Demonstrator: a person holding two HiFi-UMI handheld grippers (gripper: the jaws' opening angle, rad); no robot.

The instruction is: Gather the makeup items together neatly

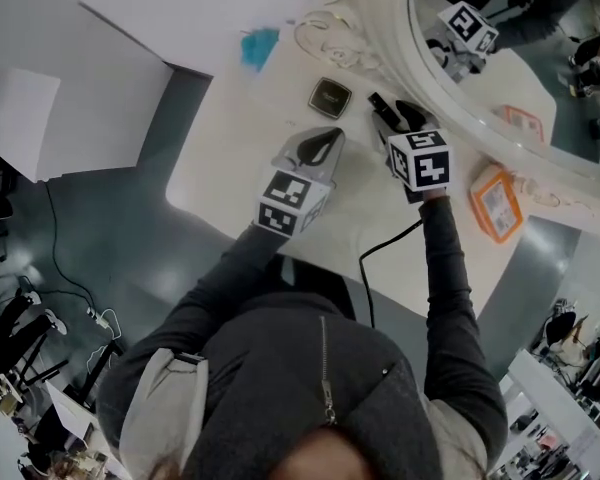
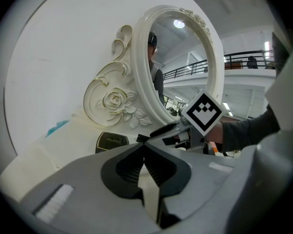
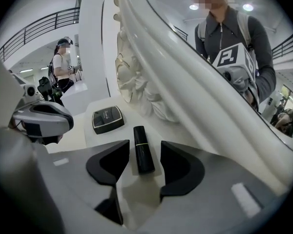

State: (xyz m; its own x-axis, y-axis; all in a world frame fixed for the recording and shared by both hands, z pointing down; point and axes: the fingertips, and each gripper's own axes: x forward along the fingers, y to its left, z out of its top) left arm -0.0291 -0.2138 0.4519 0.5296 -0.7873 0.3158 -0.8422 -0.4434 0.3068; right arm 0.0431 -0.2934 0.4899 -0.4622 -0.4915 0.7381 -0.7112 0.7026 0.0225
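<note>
- Reaching forward over the white table (image 1: 230, 158) with both grey-sleeved arms, elbows bent, each hand tucked behind a marker cube.
- Holding the left gripper (image 1: 330, 138) low and close to level, nose toward the compact (image 1: 330, 95), near it but apart; jaws pressed together, nothing between them.
- Tilting the right gripper (image 3: 145, 149) steeply down at the tabletop, right beside the mirror (image 3: 185, 82) frame; jaws spread wide, one on each side of the lipstick (image 3: 142, 155), pads clear of it.
- Lying flat on the table between those open jaws: the lipstick, a slim glossy black tube with a thin band round its middle, lengthwise along the gripper's line.
- Just past the lipstick's far end and a little to the left: the compact, a flat dark square case with rounded corners, a pale rim and small lettering on the lid.
- Matt grey shells on both grippers; ribbed black pads inside the left one's jaws.
- Smooth white tabletop; thick cream moulding round the oval mirror, carved with a rose, leaves and gold-edged scrolls.
- Further right by the table's edge, well apart from the two dark items: an orange rectangular packet (image 1: 496, 204) with a pale label.
- Trailing across the table below the right hand: a thin black cable (image 1: 380, 246).
</note>
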